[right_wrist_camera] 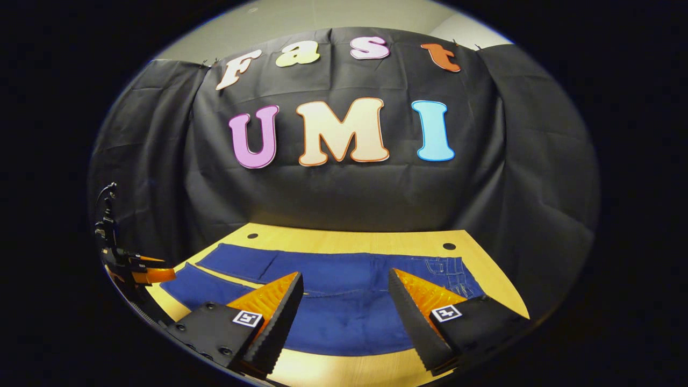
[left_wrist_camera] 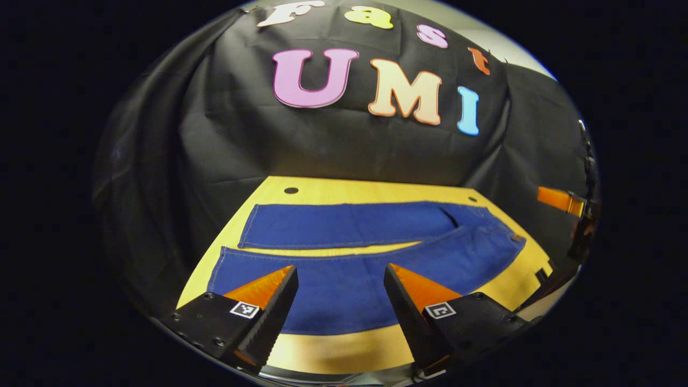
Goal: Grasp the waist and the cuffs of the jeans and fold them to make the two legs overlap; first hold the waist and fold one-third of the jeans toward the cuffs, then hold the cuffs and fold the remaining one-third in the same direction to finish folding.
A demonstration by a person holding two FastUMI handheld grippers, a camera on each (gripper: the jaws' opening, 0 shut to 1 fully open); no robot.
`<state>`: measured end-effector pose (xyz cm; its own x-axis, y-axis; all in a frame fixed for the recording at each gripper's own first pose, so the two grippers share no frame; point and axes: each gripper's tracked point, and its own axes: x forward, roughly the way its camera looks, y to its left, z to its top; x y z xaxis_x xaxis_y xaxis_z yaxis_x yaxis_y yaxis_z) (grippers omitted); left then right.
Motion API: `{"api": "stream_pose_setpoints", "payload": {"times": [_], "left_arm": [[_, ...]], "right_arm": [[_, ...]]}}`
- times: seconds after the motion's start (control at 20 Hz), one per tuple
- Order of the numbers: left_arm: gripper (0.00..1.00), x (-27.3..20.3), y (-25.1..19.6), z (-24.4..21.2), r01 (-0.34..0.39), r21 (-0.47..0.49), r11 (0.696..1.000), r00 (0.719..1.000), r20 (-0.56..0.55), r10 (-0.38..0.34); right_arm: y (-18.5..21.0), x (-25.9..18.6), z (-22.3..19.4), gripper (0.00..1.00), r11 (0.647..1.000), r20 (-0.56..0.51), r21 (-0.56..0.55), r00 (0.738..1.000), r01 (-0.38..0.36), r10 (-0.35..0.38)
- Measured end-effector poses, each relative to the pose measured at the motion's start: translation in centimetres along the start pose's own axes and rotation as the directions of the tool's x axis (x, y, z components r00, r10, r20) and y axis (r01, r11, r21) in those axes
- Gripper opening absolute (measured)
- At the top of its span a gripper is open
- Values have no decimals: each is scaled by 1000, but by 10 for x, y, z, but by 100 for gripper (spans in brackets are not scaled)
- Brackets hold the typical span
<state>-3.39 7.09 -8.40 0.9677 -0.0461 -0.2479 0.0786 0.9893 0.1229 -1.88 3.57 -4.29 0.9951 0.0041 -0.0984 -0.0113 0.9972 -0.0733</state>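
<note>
Blue jeans (left_wrist_camera: 344,223) lie flat on the yellow table (left_wrist_camera: 333,189) with the two legs apart in a narrow V. In the left gripper view the cuffs (left_wrist_camera: 248,227) are at the left and the waist (left_wrist_camera: 508,239) at the right. My left gripper (left_wrist_camera: 339,269) hovers open above the near leg with nothing between its fingers. In the right gripper view the jeans (right_wrist_camera: 344,279) show the waist (right_wrist_camera: 457,271) at the right. My right gripper (right_wrist_camera: 345,274) is open over the upper legs and holds nothing. The left gripper (right_wrist_camera: 148,275) also appears at the far left there.
The tabletop (right_wrist_camera: 349,236) has small round holes near its far corners (right_wrist_camera: 449,246). Black cloth hangs close behind and beside the table. A bare strip of table (left_wrist_camera: 344,344) runs along the near edge. The right gripper (left_wrist_camera: 561,200) shows past the table's right end.
</note>
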Motion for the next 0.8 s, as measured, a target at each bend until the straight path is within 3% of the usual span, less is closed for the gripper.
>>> {"api": "stream_pose_setpoints", "payload": {"times": [0.15,0.2,0.35,0.55,0.7,0.8], "left_arm": [[95,1,-2,-31,102,89,991,990,-110,-92],[95,1,2,-43,139,123,983,979,-166,-118],[95,3,17,-70,255,234,938,935,-309,-177],[95,-4,29,-106,445,320,836,820,-521,-238],[93,-4,58,-129,524,390,757,739,-651,-176],[93,-7,79,-137,538,406,739,713,-687,-141]], "right_arm": [[4,-4,-19,98,1000,-41,-15,999,1,-2],[6,-6,-23,94,1000,-56,-28,998,-4,2],[8,-9,-35,98,998,-82,-63,997,-19,14],[10,-11,-46,99,999,-109,-40,994,-25,21],[2,-15,-49,99,999,-120,-47,993,-5,0],[-8,-20,-51,99,998,-124,-52,992,18,-25]]}}
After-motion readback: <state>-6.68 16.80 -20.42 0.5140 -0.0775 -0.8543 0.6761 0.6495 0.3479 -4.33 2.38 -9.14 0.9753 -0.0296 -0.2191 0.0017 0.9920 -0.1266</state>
